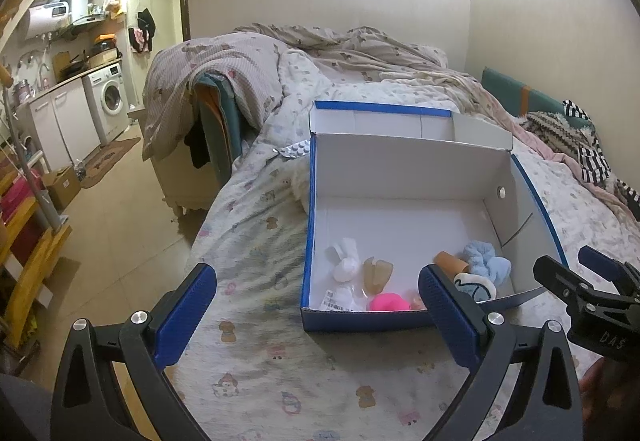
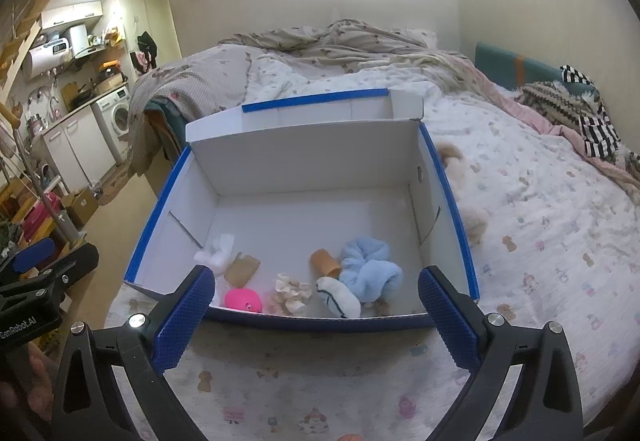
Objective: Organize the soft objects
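Two wrist views, side by side, angled down, near the shared box.

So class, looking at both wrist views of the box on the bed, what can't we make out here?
- Left wrist view: the pink toy and striped white sock are partly hidden by the box's near wall and the left gripper's finger.
- Right wrist view: the beige plush lies mostly behind the box's right wall.
- Left wrist view: the label print is too small.
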A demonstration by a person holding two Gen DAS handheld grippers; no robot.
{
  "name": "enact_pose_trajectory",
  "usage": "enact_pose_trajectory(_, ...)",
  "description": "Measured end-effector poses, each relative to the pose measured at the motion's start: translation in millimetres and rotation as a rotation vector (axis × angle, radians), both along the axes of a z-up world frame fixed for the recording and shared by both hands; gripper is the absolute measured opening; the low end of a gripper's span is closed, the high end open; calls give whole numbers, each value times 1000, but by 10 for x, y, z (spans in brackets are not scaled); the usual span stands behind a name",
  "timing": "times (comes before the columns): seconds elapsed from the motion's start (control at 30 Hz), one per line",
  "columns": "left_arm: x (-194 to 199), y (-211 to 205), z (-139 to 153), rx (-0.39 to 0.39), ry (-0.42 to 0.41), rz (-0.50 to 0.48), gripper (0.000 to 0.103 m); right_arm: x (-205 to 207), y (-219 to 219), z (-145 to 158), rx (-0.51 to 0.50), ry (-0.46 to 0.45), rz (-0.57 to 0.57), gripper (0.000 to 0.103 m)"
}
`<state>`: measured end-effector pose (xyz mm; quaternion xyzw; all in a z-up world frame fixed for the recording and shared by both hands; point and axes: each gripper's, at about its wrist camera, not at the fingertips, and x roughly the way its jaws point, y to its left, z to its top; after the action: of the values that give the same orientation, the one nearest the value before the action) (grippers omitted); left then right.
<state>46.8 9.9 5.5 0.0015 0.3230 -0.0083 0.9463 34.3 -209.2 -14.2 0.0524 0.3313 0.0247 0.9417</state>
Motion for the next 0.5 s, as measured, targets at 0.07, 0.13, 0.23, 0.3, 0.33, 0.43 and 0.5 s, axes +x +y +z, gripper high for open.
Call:
enact_pose_trajectory(0.07,3,-1,-1,1,0,-1,101,-1,0,1,0,0,-2,103)
enact_pose_trajectory(0.13,1,0,0,1,1,-1,101,-1,1,1,1,0,-1,103)
enact_pose_trajectory(0.23,2,0,-3,0,2,-2,101,-1,1,1,1,-1,-2,103)
enact_pose_trajectory(0.3,2,0,-3,0,2,-1,101,-1,2,2,3,0,-1,103)
enact_pose_trajectory(0.33,2,1,-3,-1,2,-2,101,-1,0,3,4,-1,0,103)
enact_pose_trajectory(0.43,3,-1,-3,1,2,0,101,0,11,11,2,-2,2,103)
enact_pose_trajectory(0.5,3,0,-2,-1,2,-1,101,2,10,12,3,-1,3,103)
